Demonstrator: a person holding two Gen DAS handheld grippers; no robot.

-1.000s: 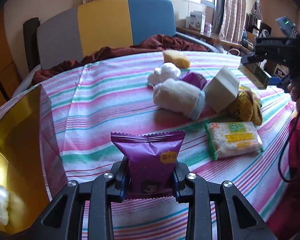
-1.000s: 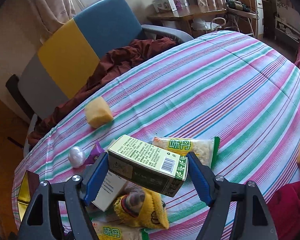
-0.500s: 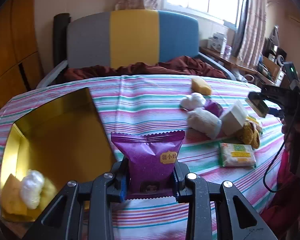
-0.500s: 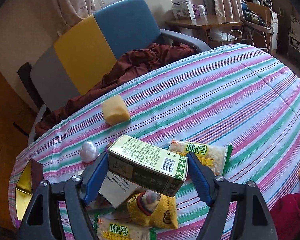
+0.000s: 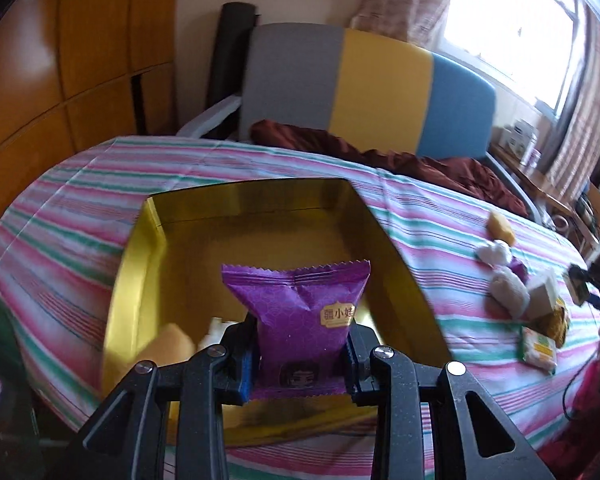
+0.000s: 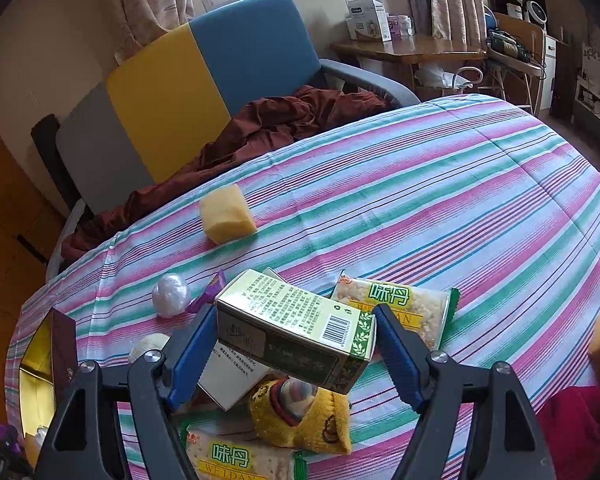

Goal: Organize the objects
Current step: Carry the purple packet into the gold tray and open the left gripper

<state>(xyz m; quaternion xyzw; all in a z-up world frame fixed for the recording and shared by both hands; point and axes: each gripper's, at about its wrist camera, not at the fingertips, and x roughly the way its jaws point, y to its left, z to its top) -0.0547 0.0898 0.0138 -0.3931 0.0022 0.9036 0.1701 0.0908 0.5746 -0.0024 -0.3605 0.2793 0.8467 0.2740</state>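
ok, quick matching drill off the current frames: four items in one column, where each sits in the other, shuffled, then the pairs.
Items
1. purple snack packet
2. green-and-white carton
3. yellow sponge block
4. gold box

Places
A. lying loose on the striped cloth, nothing near it
B. clamped between the left gripper's fingers
C. sitting open on the cloth, below the held packet
D. between the right gripper's blue fingers, over the pile of packets

Pairs: 1-B, 2-D, 3-A, 4-C
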